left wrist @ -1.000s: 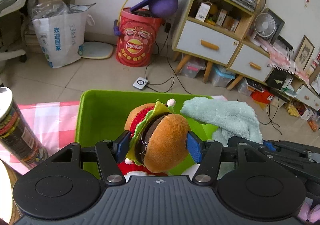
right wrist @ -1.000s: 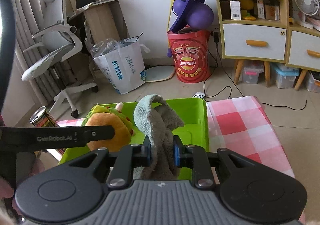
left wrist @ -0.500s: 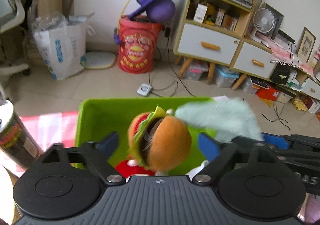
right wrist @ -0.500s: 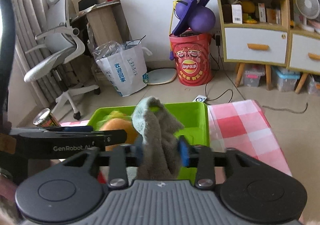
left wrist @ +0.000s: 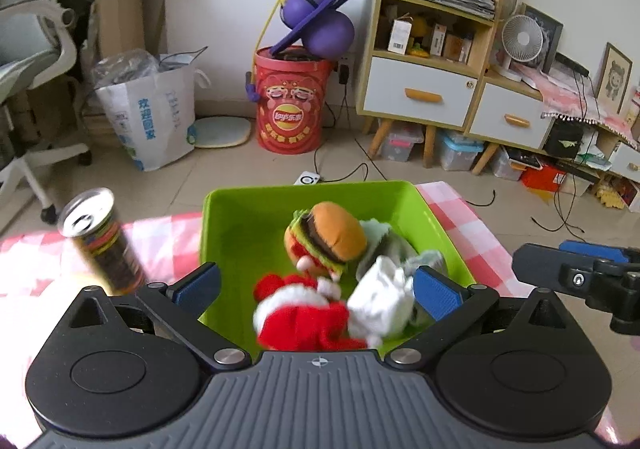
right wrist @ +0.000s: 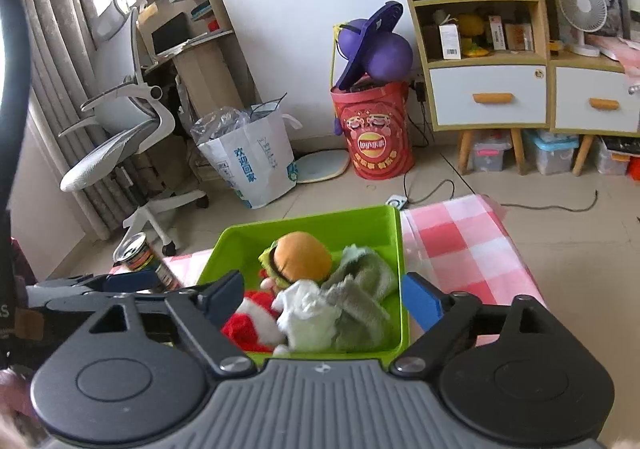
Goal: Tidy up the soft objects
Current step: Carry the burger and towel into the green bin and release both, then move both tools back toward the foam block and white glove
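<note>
Pink checked cloth (left wrist: 464, 217) is carrying one green bin (left wrist: 240, 225) holding four soft things: a burger plush (left wrist: 332, 233), a red plush (left wrist: 300, 313), a white plush (left wrist: 380, 297) and a grey-green towel (right wrist: 360, 289). One can (left wrist: 100, 241) is standing beside the bin. Both the left gripper (left wrist: 316, 289) and the right gripper (right wrist: 324, 293) have just been opening and are hanging spread wide above the bin, gripping nothing.

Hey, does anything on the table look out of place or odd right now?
The drink can stands on the checked cloth left of the green bin; it is the only hard item. The burger plush and towel lie inside the bin.

One green bin (left wrist: 248, 217), four soft toys, one can (left wrist: 102, 241).
</note>
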Action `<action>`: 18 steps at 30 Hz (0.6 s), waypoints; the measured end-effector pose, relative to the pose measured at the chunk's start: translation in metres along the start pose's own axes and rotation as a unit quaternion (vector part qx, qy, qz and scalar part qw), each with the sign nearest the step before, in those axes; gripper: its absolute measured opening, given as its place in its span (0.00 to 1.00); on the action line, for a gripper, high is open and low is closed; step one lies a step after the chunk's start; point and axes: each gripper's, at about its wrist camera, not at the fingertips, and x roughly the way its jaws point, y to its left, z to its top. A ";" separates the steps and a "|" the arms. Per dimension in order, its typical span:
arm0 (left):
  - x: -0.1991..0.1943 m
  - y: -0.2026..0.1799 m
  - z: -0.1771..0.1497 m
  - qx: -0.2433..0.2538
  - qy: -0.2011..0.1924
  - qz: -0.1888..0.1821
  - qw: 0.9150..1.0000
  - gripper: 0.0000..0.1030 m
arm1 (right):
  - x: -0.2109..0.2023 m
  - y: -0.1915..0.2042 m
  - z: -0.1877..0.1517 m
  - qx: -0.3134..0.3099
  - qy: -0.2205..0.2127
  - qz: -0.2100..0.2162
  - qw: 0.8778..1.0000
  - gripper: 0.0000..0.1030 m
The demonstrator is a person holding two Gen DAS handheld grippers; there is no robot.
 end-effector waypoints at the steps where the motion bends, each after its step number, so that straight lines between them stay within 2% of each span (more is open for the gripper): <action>1: -0.006 0.001 -0.003 -0.004 0.002 0.004 1.000 0.95 | -0.006 0.001 -0.004 0.003 0.002 -0.003 1.000 0.64; 10: -0.063 0.010 -0.039 -0.022 0.013 0.025 0.999 0.95 | -0.053 0.025 -0.039 -0.007 0.025 0.003 1.000 0.66; 18: -0.091 0.022 -0.080 -0.038 0.034 0.034 0.998 0.95 | -0.077 0.050 -0.068 -0.005 0.047 -0.019 0.999 0.67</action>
